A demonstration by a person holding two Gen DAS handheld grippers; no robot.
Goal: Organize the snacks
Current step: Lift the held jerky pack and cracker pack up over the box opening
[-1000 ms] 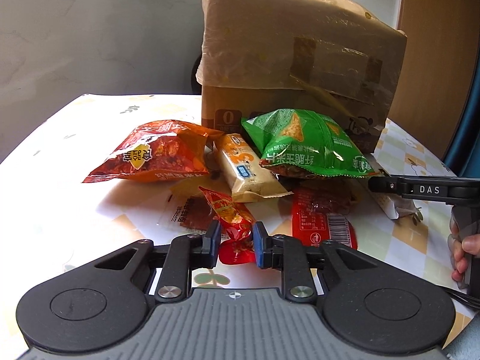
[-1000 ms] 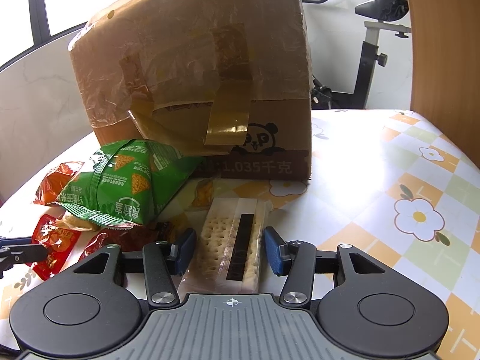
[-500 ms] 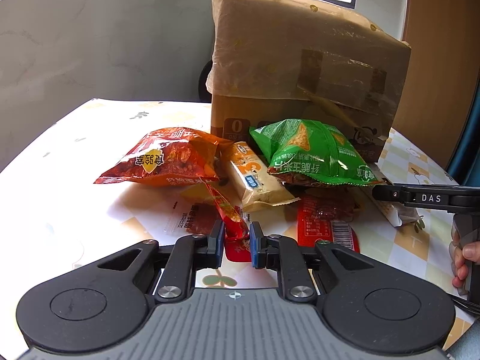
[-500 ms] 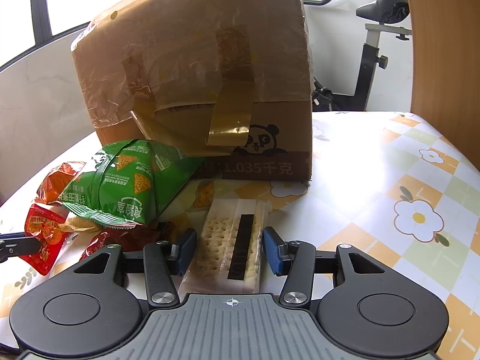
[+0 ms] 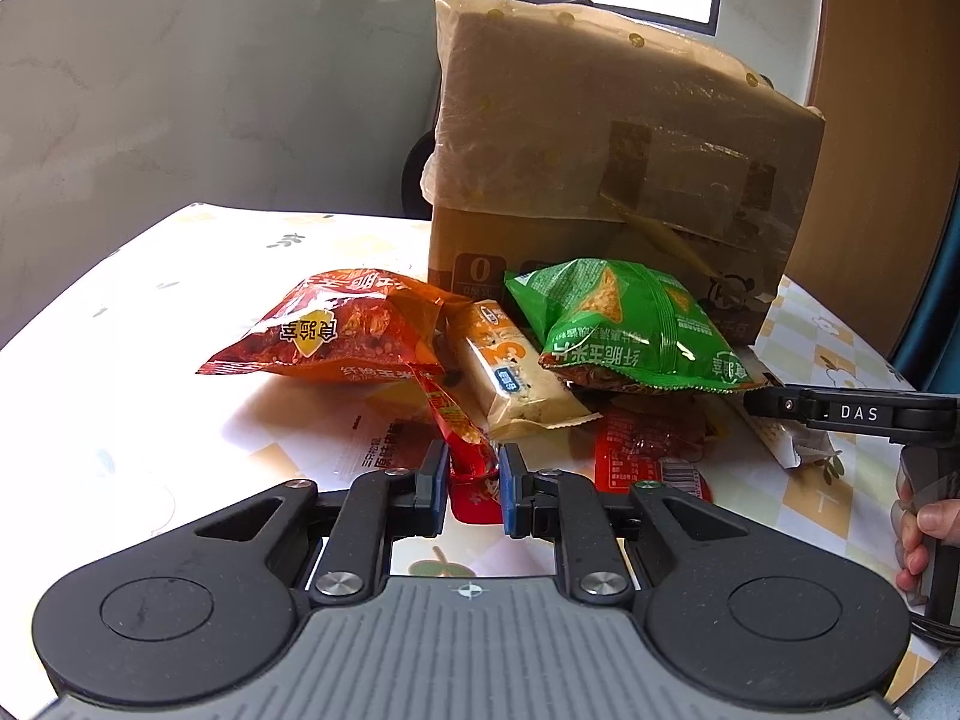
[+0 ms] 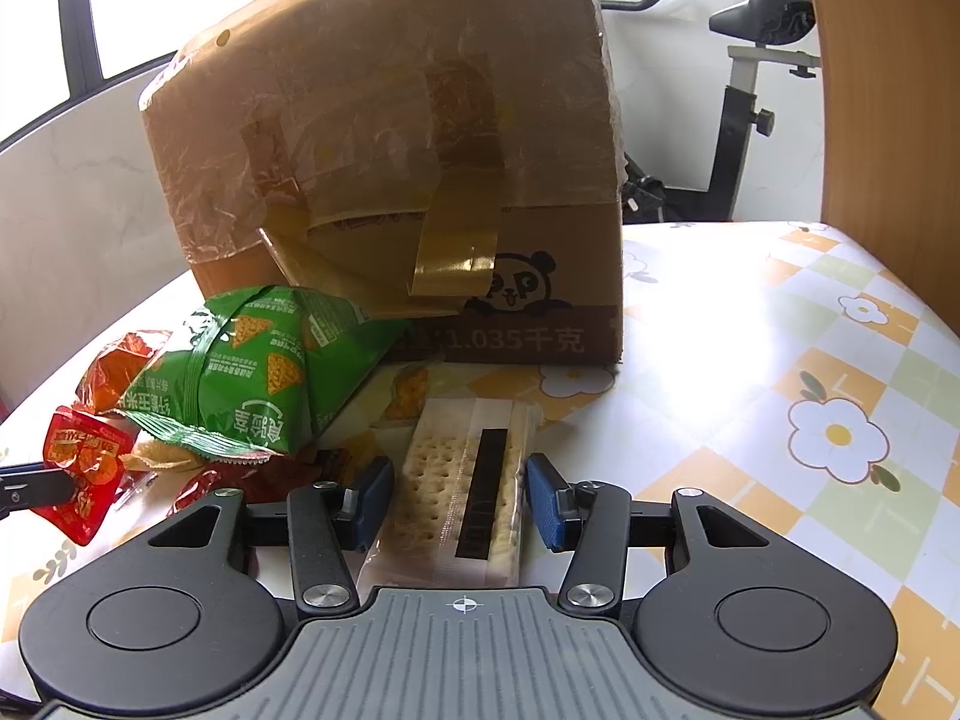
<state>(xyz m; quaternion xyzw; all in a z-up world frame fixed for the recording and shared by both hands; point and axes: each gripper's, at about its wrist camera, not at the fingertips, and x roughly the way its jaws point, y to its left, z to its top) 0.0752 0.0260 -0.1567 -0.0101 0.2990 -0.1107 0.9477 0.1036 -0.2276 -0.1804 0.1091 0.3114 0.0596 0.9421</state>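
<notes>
My left gripper is shut on a small red snack packet, which hangs just above the table. The right wrist view shows that same packet at the far left. My right gripper is shut on a clear-wrapped cracker pack, its blue pads against the pack's two long sides. The pack lies flat on the table. Behind both stands a taped cardboard box.
A green chip bag, an orange bag, a beige bar and a flat red packet lie in front of the box. A hand grips the right tool. The flowered tablecloth stretches right; an exercise bike stands behind.
My left jaws closed on the small red packet and lifted it off the table. The right gripper and the cracker pack have not moved.
</notes>
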